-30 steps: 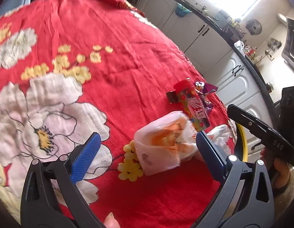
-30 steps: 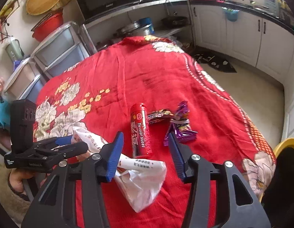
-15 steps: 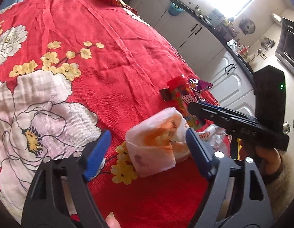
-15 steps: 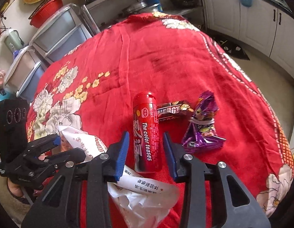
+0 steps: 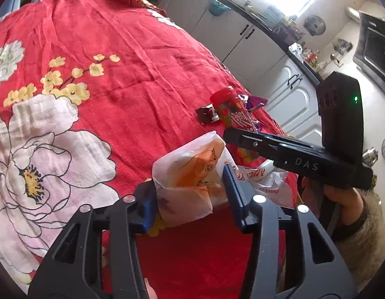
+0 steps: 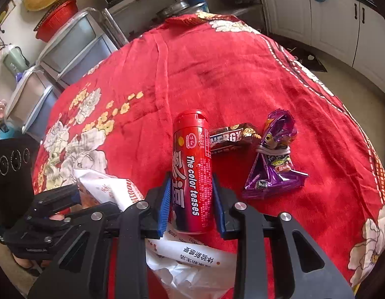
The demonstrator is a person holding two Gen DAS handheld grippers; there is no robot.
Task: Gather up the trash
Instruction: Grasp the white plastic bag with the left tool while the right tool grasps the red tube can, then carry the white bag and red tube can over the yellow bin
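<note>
Right wrist view, right gripper [image 6: 191,203] closing around glossy red cylindrical tube [image 6: 192,169], left gripper [image 5: 190,196] closing on crinkled translucent bag [image 5: 190,177], floral red cloth [image 5: 117,99]

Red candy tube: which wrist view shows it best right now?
The right wrist view. There the red candy tube lies full length on the tablecloth, label readable, between the closing pads of the right gripper. In the left wrist view only its cap and upper part show; the right gripper's fingers cover the rest.

A red tube [image 6: 192,172] and purple wrapper [image 6: 274,164] lie on red cloth [image 6: 217,74] with white, perhaps peony, flowers.
</note>
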